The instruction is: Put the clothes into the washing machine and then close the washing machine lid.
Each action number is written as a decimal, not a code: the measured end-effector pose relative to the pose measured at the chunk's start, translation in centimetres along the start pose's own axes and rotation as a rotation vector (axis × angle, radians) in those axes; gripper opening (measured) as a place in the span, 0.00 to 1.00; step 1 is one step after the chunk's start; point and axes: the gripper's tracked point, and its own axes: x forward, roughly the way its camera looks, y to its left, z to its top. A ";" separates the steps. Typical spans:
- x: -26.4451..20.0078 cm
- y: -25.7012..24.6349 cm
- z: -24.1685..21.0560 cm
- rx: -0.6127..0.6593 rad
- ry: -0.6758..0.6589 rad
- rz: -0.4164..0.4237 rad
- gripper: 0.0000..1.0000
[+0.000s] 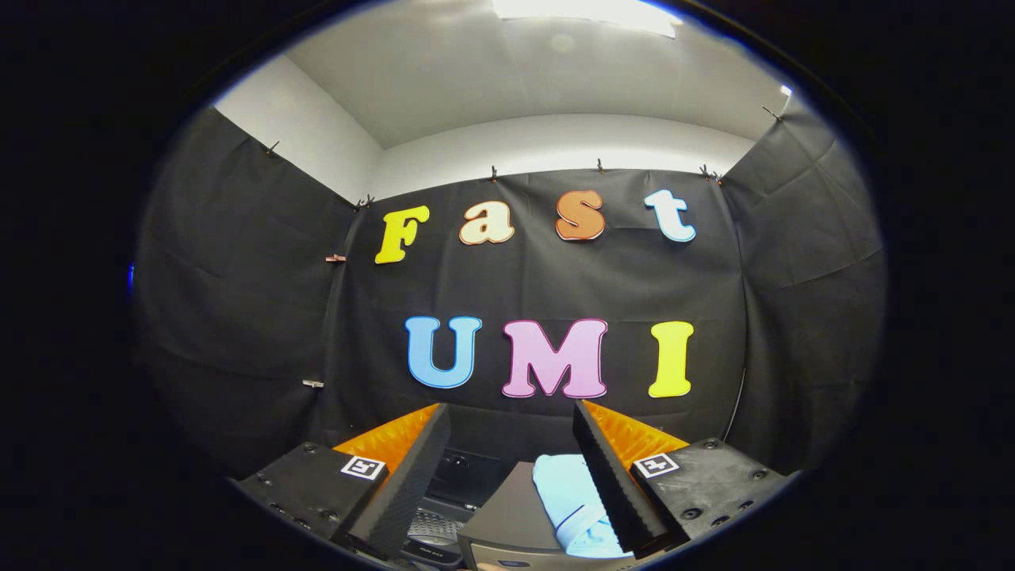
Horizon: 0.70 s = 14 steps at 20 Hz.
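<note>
the gripper [511,444] points forward and level into a booth, its two fingers [408,468] spread wide apart with nothing held between them. low down in the gap between the fingers, close against the inner face of the right finger, lies a pale blue piece of clothing [572,503], folded or rolled into a soft lump with a thin dark line of trim near its lower end. whether the cloth touches that finger or merely lies beneath it cannot be told. the left finger is well apart from the cloth. the clothing rests on the flat grey top of a boxy appliance [511,515], which may be the washing machine, though too little of it shows to be sure; its lid and opening cannot be made out. a rounded front edge of the appliance shows below the cloth. just to the left of it, under the left finger, sits a darker piece of equipment with a meshed or gridded surface [432,525], too dim to identify. beyond the fingers hangs the black cloth wall [238,317] of the booth, pinned up along its top with small clips [493,172], wrapping around on both sides. above the cloth runs a white wall [555,143] and a white ceiling with a bright light panel [587,12]. nothing stands between the fingers and the cloth.
</note>
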 end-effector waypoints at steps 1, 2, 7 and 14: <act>0.1 -0.1 0.0 0.000 0.001 -0.004 0.98; 0.1 -0.2 -0.1 0.002 0.003 -0.009 0.98; 0.6 -3.4 -0.8 0.007 0.033 -0.053 0.98; 3.5 -8.2 -1.9 -0.006 0.083 -0.121 0.98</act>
